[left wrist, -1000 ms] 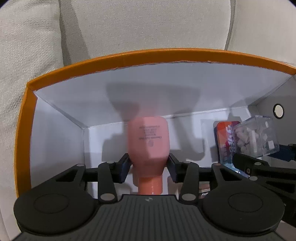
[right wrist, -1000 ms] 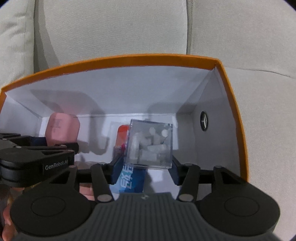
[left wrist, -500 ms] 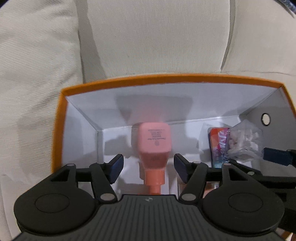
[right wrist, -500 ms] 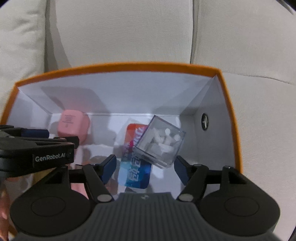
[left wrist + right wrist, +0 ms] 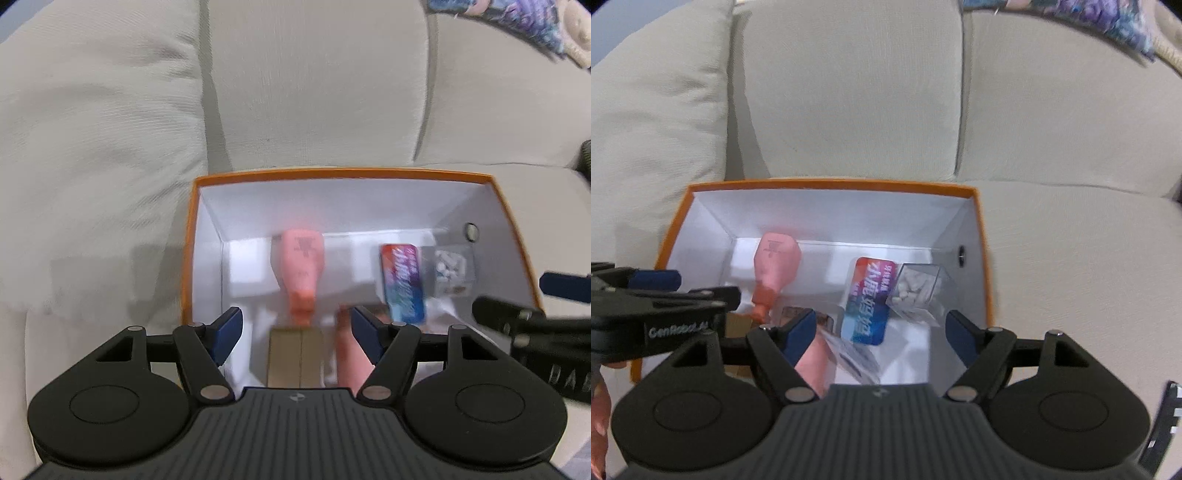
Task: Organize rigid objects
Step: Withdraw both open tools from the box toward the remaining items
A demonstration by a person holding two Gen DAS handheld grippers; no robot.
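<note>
The left gripper (image 5: 295, 325) is spread wide with nothing between its blue-padded fingers (image 5: 225, 330); it hangs above the near end of the orange box (image 5: 343, 174), pointing into it. Just beyond its fingertips lies the pink bottle (image 5: 301, 269), on its side on the white floor of the box, cap end toward the gripper and base toward the far wall. Close under the gripper a flat tan piece (image 5: 295, 360) lies on the box floor, and a second pink item (image 5: 349, 358) lies beside it; motion blur hides what either one is.

The right gripper (image 5: 881, 330) is also fully spread and holds nothing, and sits over the near right part of the same box. In front of it a red-and-blue printed packet (image 5: 870, 299) lies flat, and the clear plastic cube (image 5: 919, 290) filled with small white pieces sits tilted just to the right of the packet, touching or nearly touching it, near the box's right wall. A thin printed sheet (image 5: 853, 352) lies near the right gripper's left finger.

The left gripper's black body reaches in from the left edge of the right wrist view, above the box's left side. The box rests on the seat of a cream fabric sofa (image 5: 849, 92), its far wall toward the back cushions.
</note>
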